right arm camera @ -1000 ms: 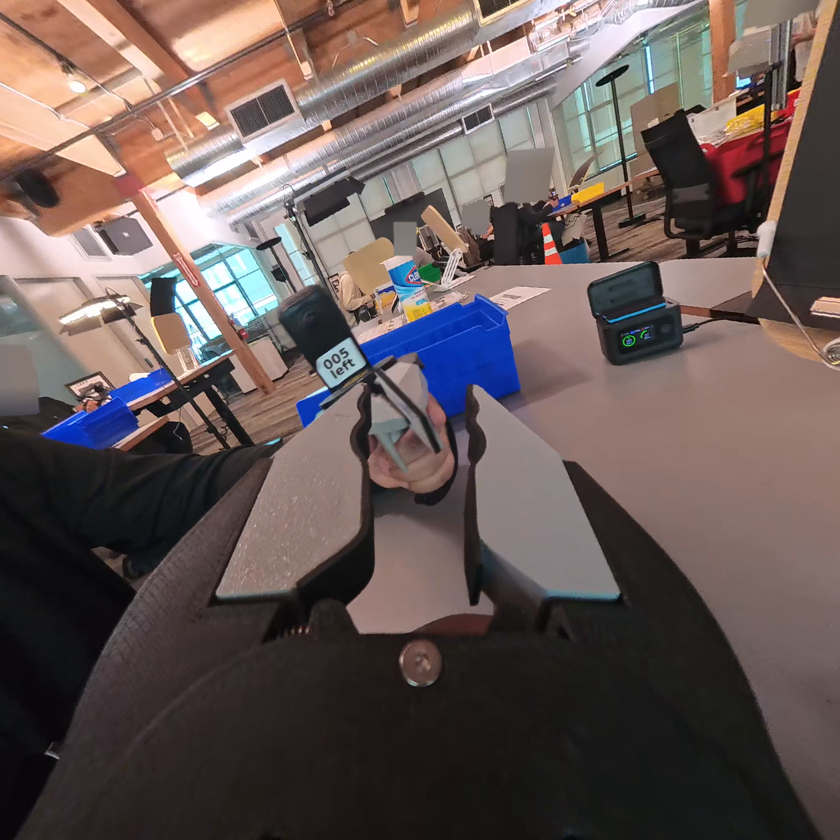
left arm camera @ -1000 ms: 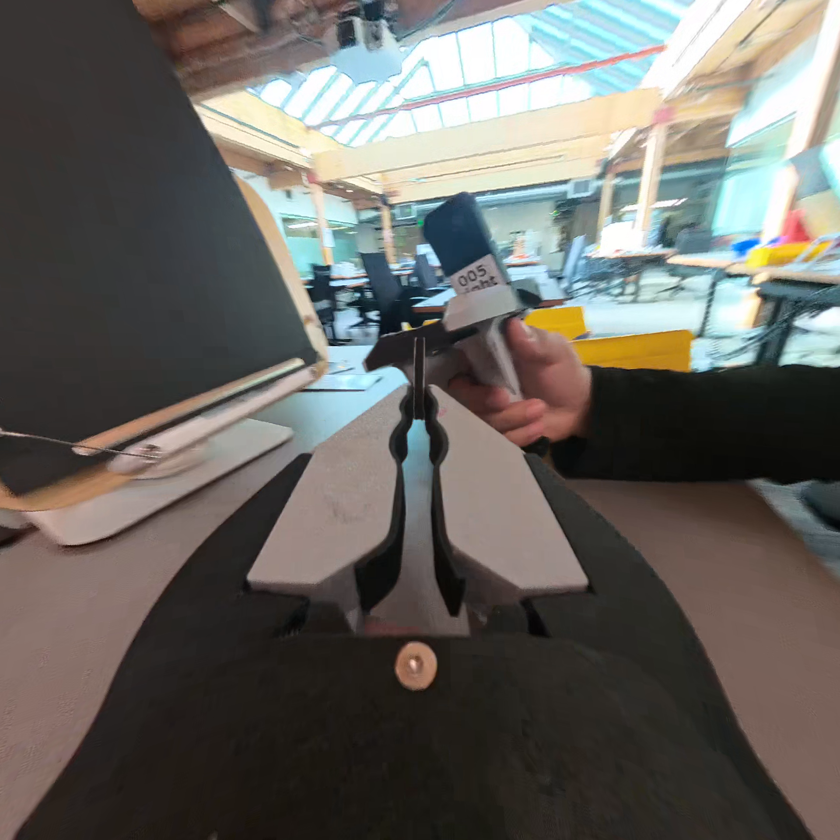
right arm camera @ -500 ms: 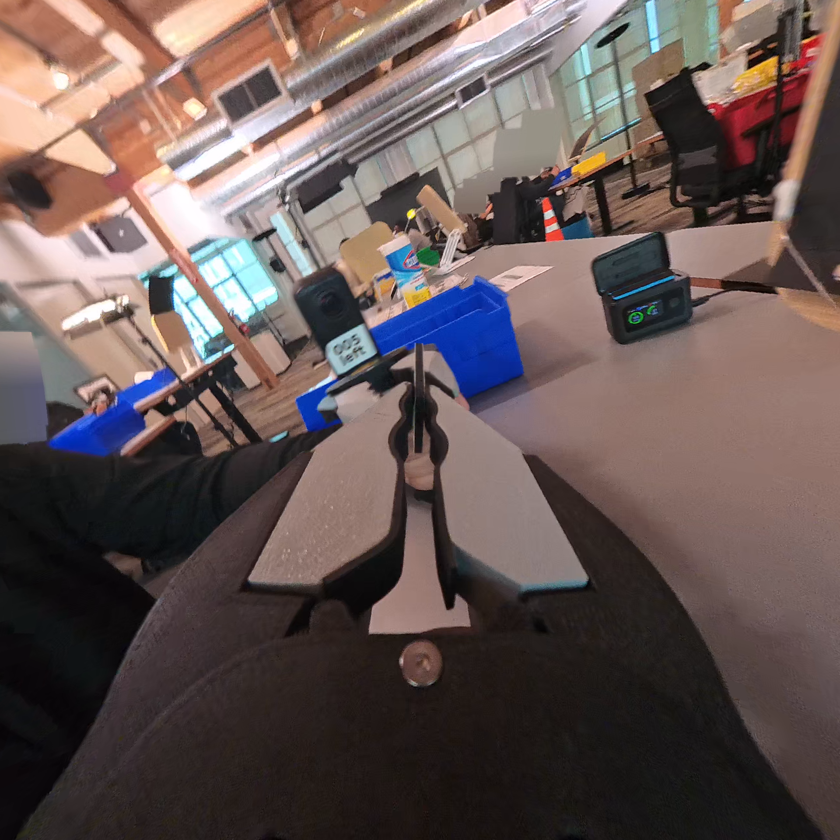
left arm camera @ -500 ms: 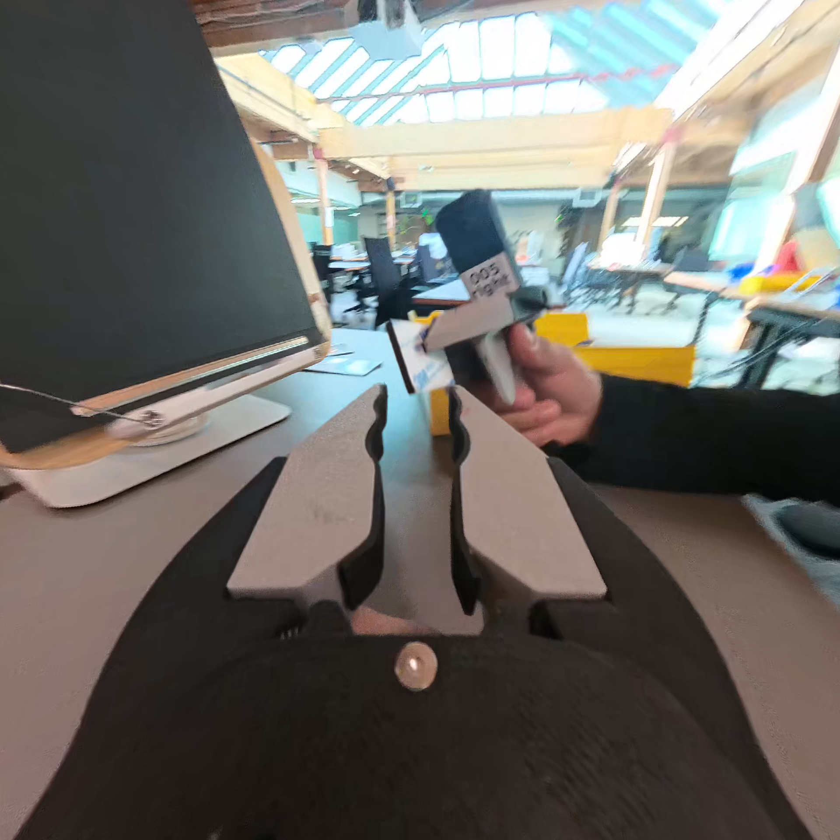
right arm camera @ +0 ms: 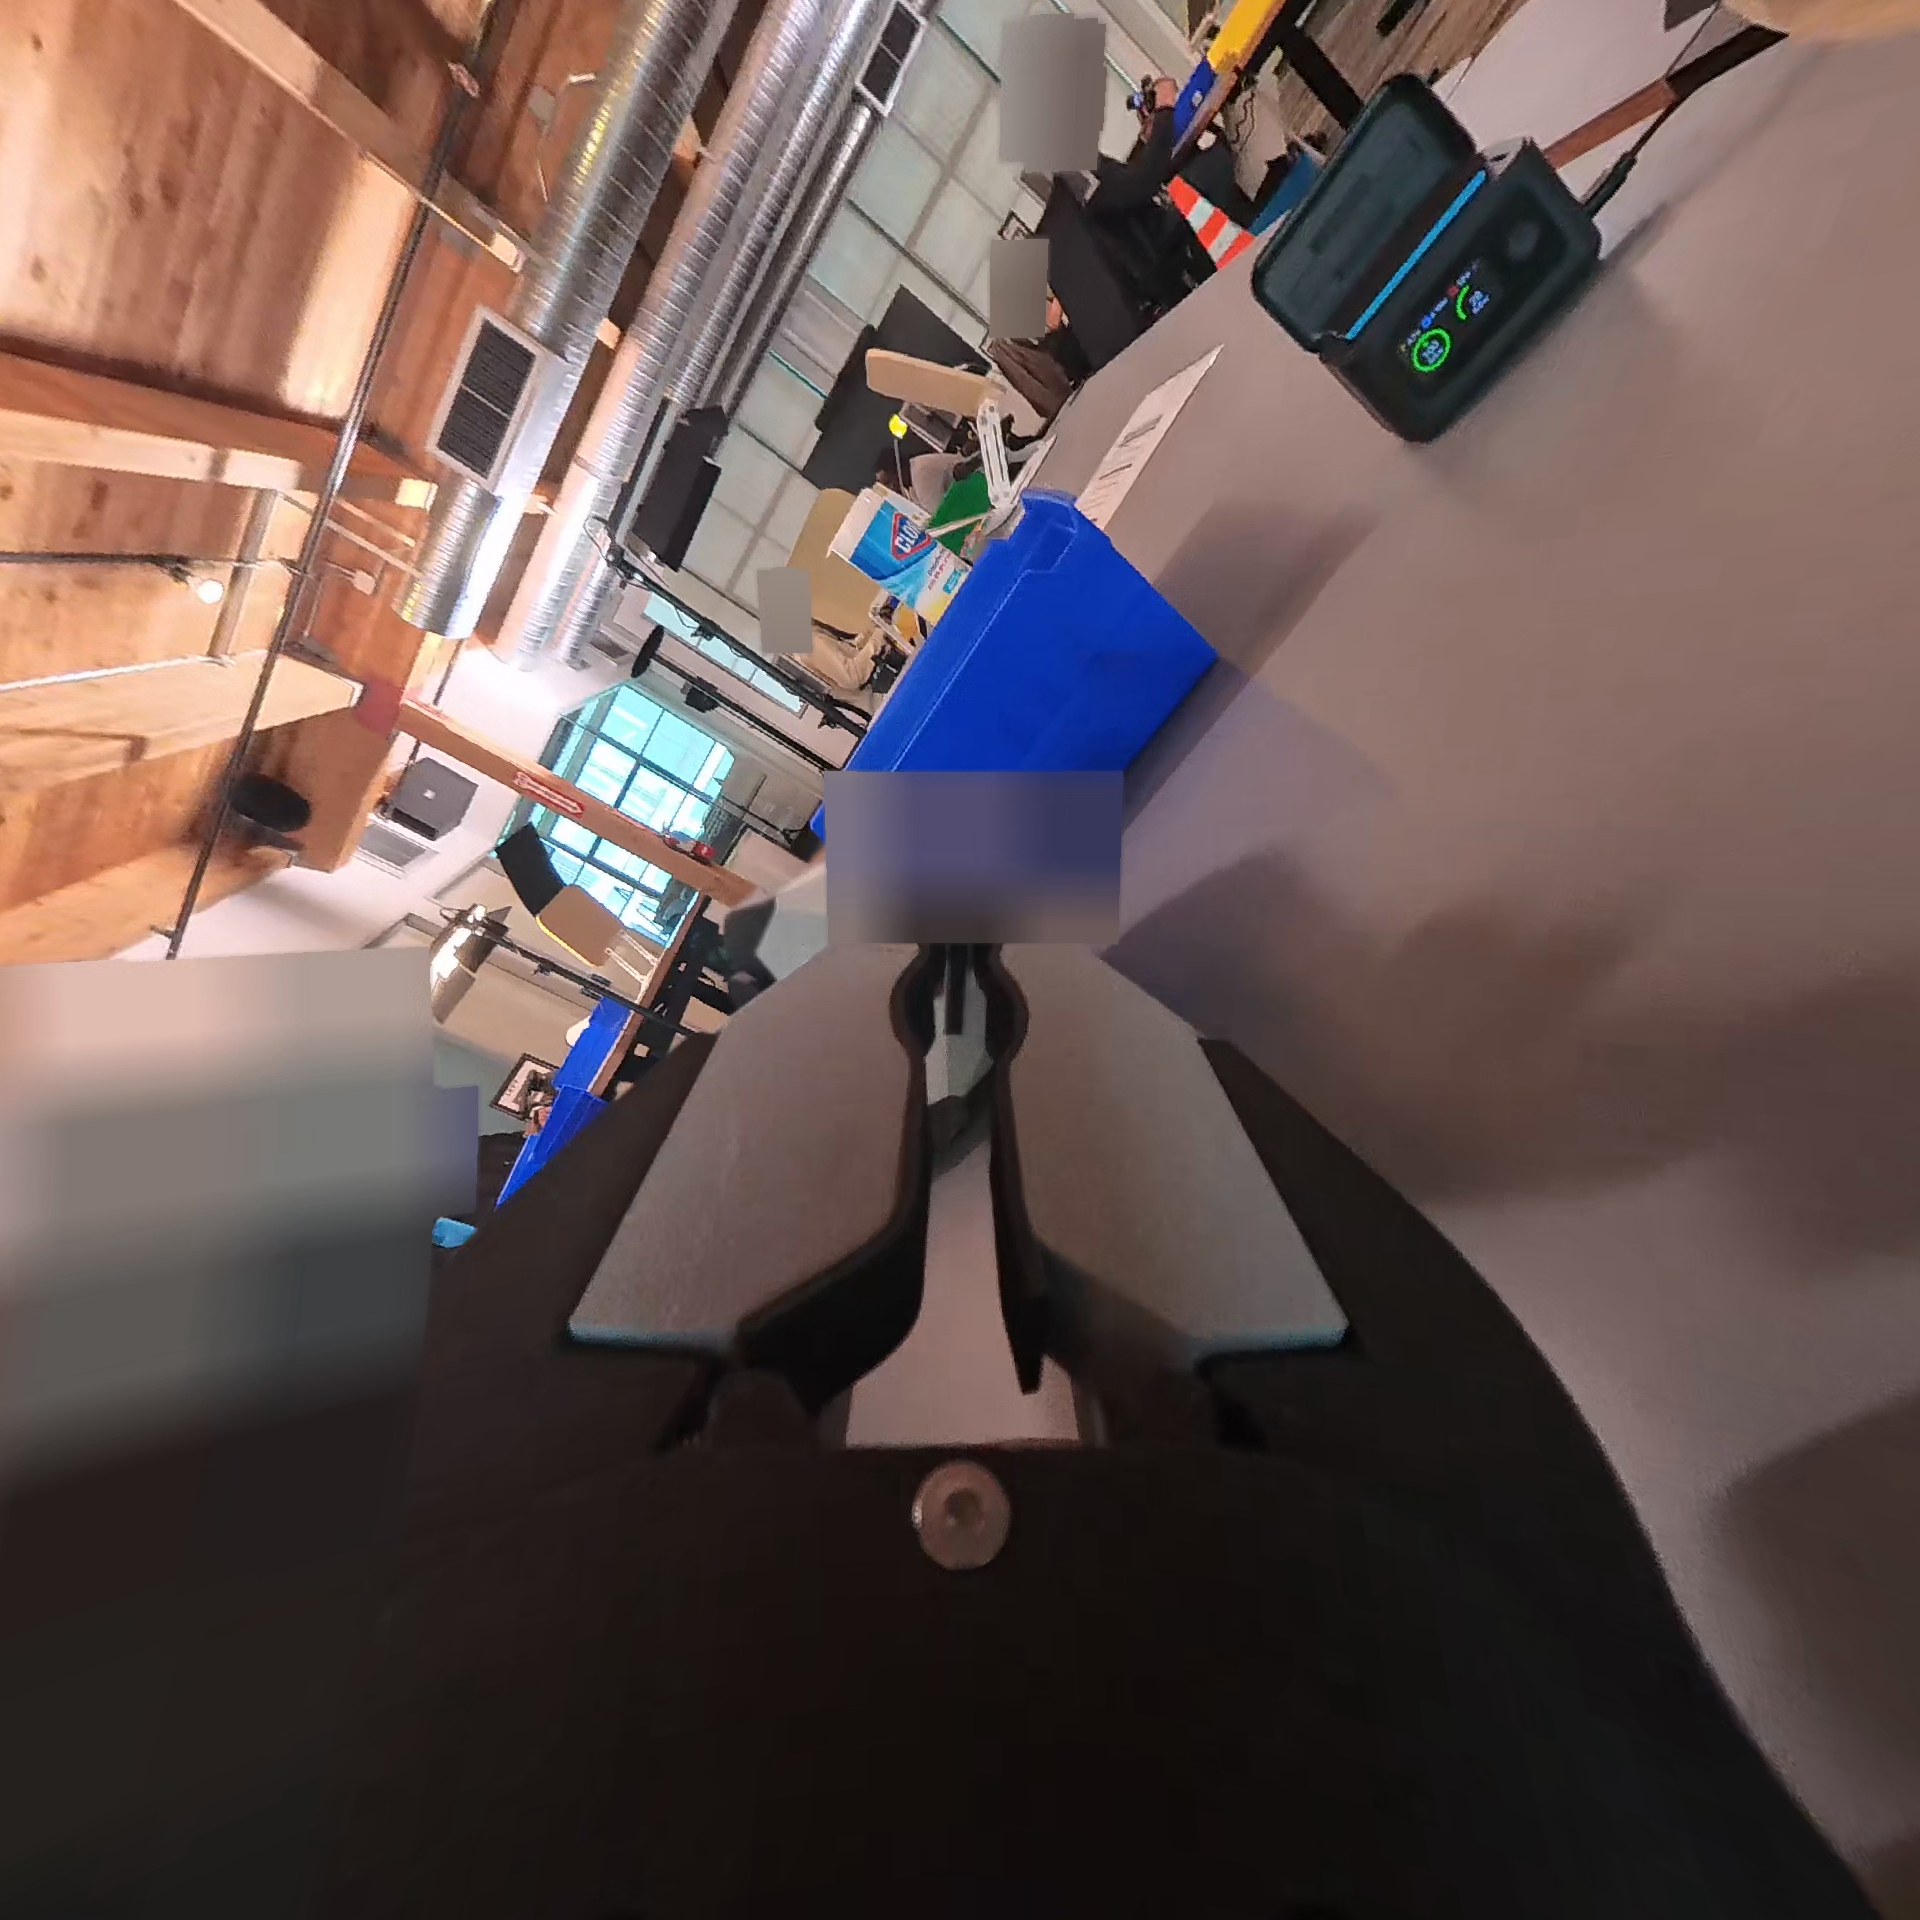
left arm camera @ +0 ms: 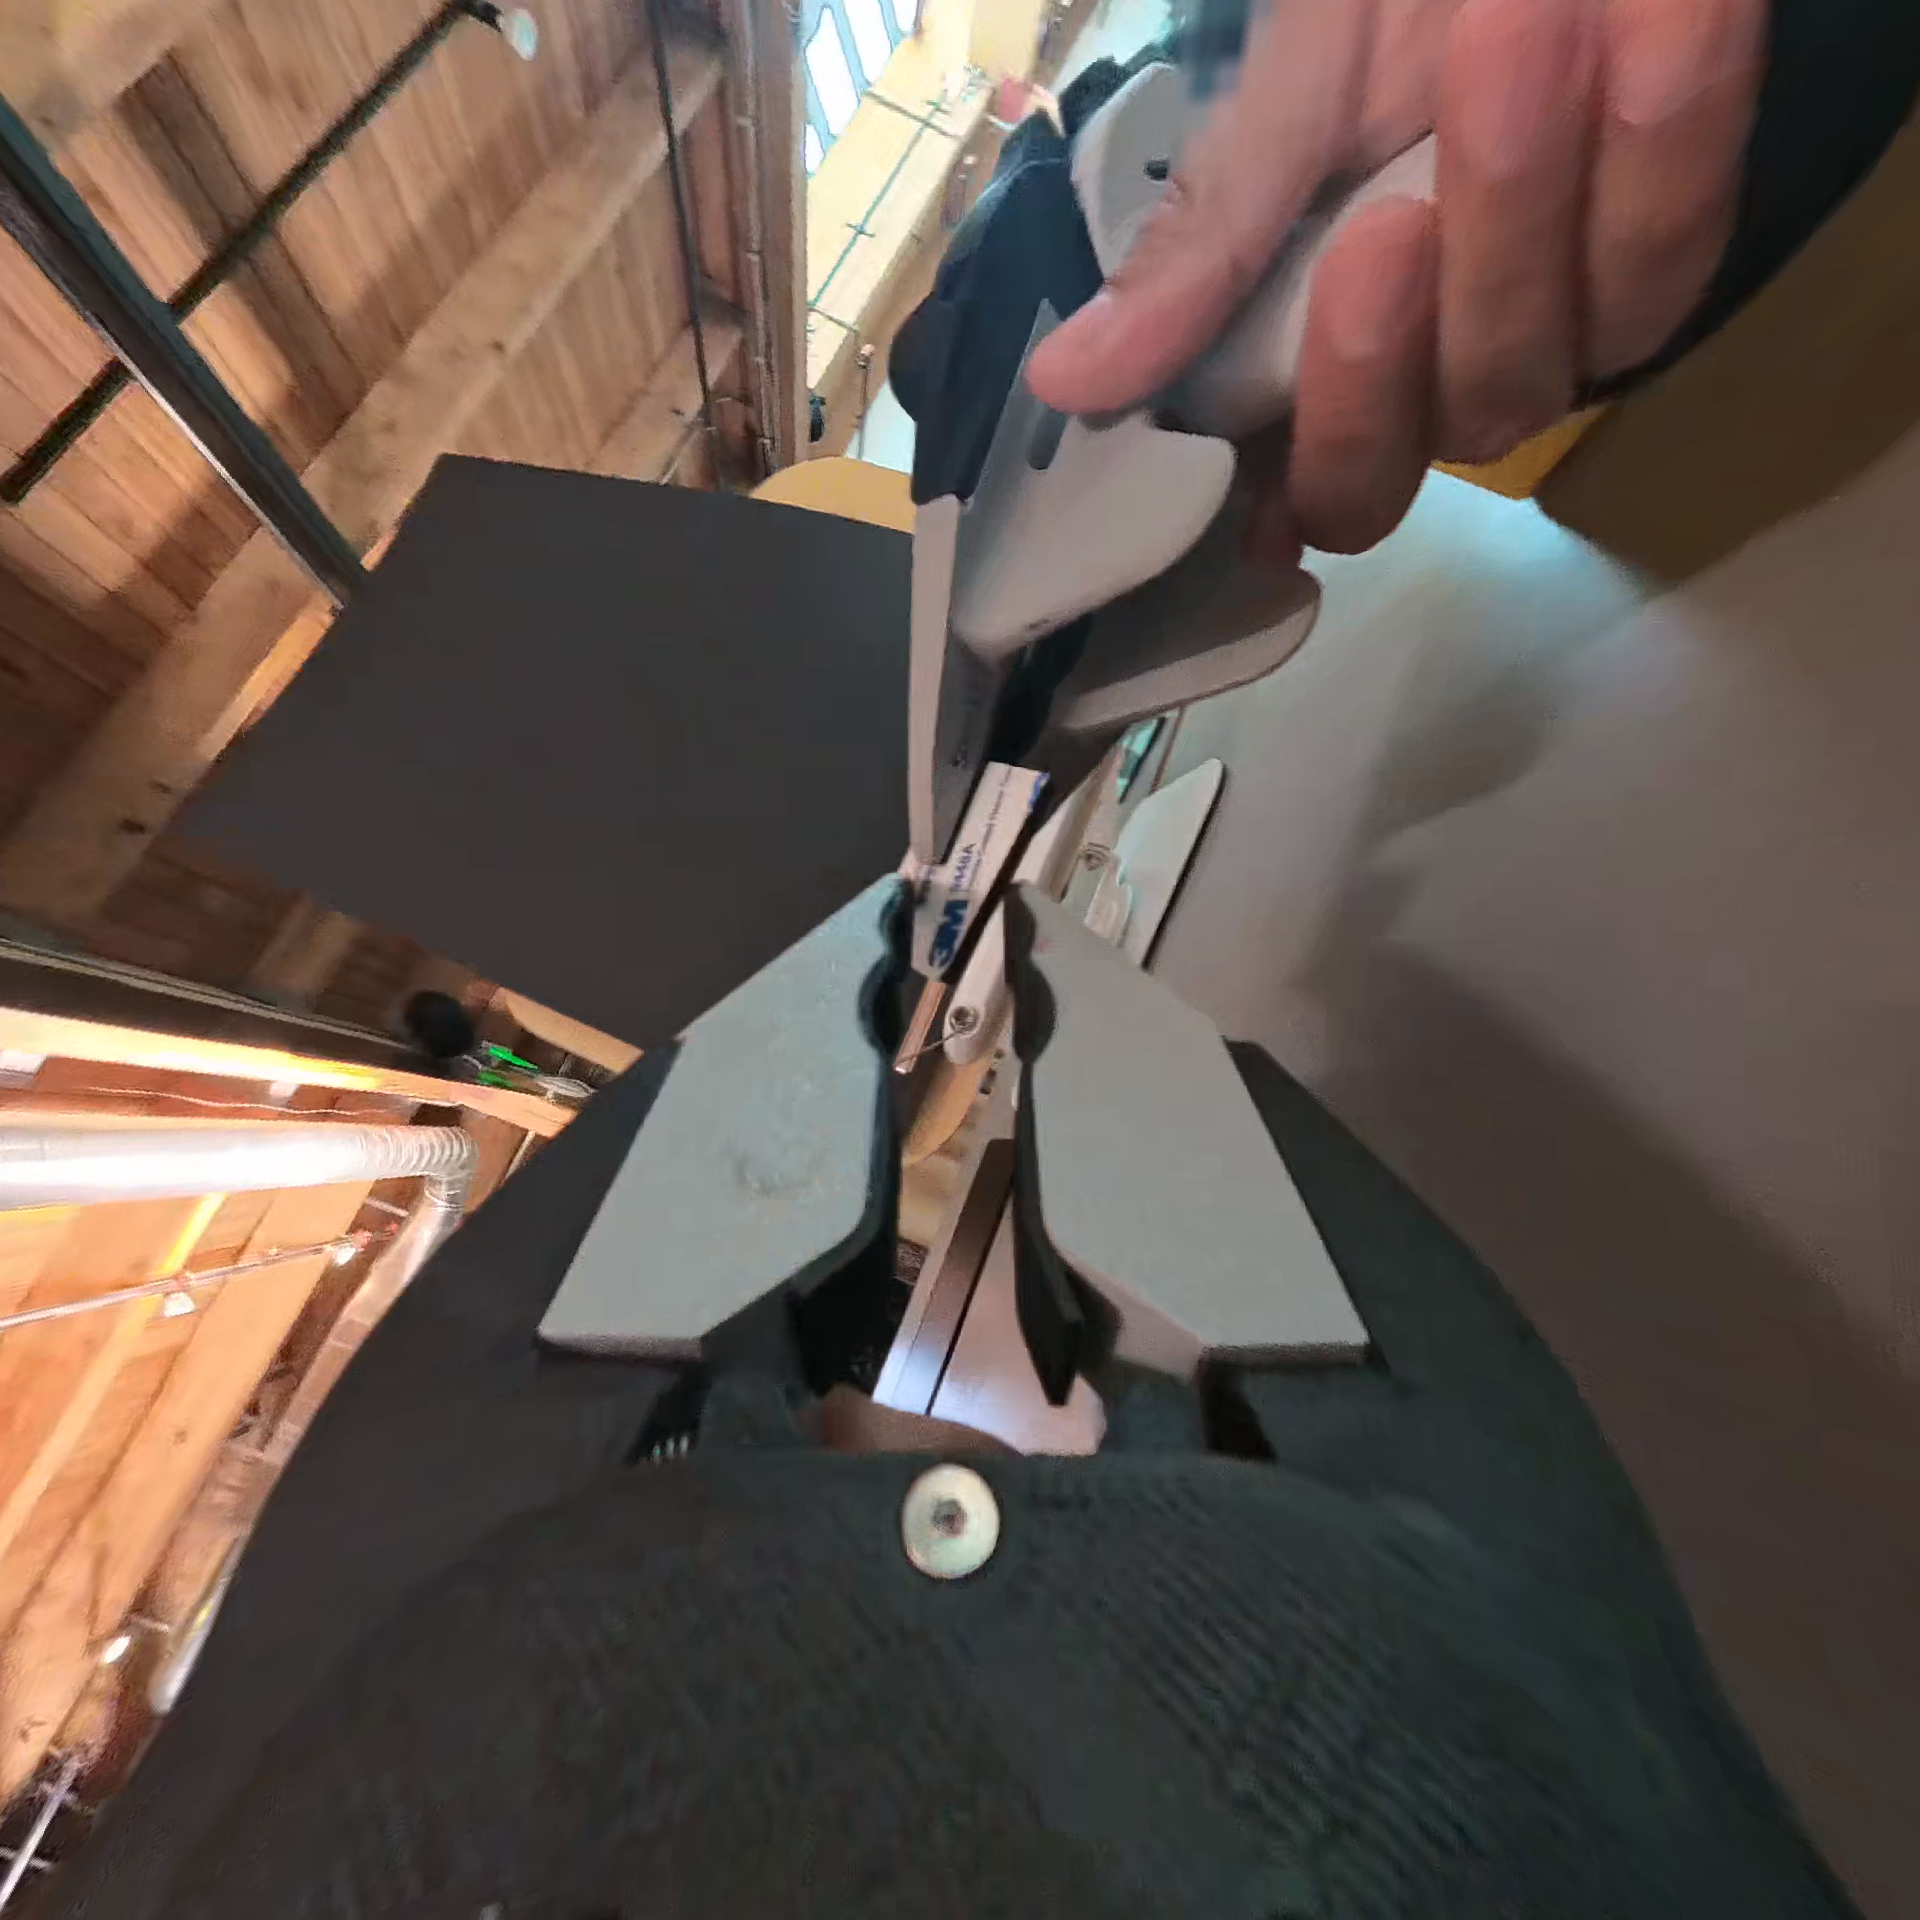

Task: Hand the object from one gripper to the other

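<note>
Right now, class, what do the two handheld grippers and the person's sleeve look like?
Both the left gripper and the right gripper have flat grey wedge-shaped fingers with wavy black inner pads, on a textured black body with one silver screw. The sleeve is black. No cables show.

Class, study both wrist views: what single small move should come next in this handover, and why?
Probably close the left gripper: its fingers stand open on either side of the near end of the flat packet, whose far end the right gripper grips shut. The right should likely release only afterwards.
</note>
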`<state>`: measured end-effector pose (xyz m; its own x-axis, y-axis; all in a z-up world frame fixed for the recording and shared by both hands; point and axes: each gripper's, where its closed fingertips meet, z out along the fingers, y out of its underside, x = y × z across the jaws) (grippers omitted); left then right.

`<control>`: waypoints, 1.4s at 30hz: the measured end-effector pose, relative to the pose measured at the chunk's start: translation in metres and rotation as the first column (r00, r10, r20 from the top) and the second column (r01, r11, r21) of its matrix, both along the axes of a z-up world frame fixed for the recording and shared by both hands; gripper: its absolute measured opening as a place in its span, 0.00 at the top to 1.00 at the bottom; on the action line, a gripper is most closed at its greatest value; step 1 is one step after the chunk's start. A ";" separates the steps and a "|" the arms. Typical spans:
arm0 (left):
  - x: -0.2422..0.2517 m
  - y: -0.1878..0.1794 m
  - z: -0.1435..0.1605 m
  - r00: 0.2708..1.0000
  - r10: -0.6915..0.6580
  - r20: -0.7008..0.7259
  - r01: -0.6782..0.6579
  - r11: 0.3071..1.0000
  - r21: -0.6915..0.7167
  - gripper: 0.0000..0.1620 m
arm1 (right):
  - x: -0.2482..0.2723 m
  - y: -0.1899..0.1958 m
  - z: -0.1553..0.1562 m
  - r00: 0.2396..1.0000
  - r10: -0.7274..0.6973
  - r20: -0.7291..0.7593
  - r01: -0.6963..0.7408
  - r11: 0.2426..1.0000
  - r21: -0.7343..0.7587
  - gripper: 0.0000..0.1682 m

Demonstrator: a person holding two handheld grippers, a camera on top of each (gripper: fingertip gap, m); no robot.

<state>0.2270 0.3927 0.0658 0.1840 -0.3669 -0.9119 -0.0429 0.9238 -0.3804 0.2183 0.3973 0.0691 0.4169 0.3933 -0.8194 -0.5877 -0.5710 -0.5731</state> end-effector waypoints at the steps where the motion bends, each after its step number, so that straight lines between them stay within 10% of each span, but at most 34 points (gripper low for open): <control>1: 0.000 0.001 0.001 1.000 0.009 0.003 -0.009 1.000 0.007 0.96 | 0.001 0.000 0.001 1.000 -0.002 0.001 0.002 1.000 0.006 0.99; 6: -0.002 0.002 0.007 0.994 -0.108 -0.003 0.102 0.945 -0.311 1.00 | 0.005 -0.002 0.011 0.989 -0.047 0.137 0.028 0.990 0.141 0.86; 11: -0.008 -0.011 0.019 0.938 -0.336 0.085 0.307 0.693 -0.652 1.00 | -0.002 -0.011 0.028 0.967 -0.067 0.246 -0.013 0.951 0.309 0.81; 15: -0.013 -0.014 0.026 0.887 -0.432 0.164 0.390 0.509 -0.767 1.00 | -0.009 -0.018 0.037 0.962 -0.056 0.268 -0.054 0.921 0.385 0.80; 19: -0.012 -0.021 0.019 0.867 -0.480 0.136 0.384 0.469 -0.796 1.00 | -0.011 -0.018 0.035 0.943 -0.085 0.322 -0.059 0.909 0.413 0.91; 23: -0.005 -0.014 0.010 0.907 -0.413 0.085 0.314 0.525 -0.791 0.91 | -0.005 -0.012 0.026 0.901 -0.145 0.409 -0.034 0.916 0.400 0.98; 30: 0.004 -0.008 -0.015 0.970 -0.233 -0.062 0.163 0.824 -0.543 0.67 | 0.025 0.003 0.006 0.939 -0.175 0.296 0.126 0.976 0.178 1.00; 36: 0.009 -0.004 -0.019 0.998 -0.034 -0.058 0.025 0.988 -0.151 0.75 | 0.012 0.003 -0.006 0.974 -0.092 0.208 0.086 0.996 0.039 1.00; 42: 0.007 0.002 -0.009 0.999 -0.017 -0.029 0.012 0.983 -0.184 0.99 | 0.015 0.006 -0.010 0.968 -0.113 0.222 0.107 0.993 0.042 0.95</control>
<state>0.2343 0.3950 0.0569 0.1510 -0.5308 -0.8340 -0.0439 0.8392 -0.5421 0.2333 0.4037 0.0587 0.6306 0.3571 -0.6891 -0.5007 -0.4912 -0.7128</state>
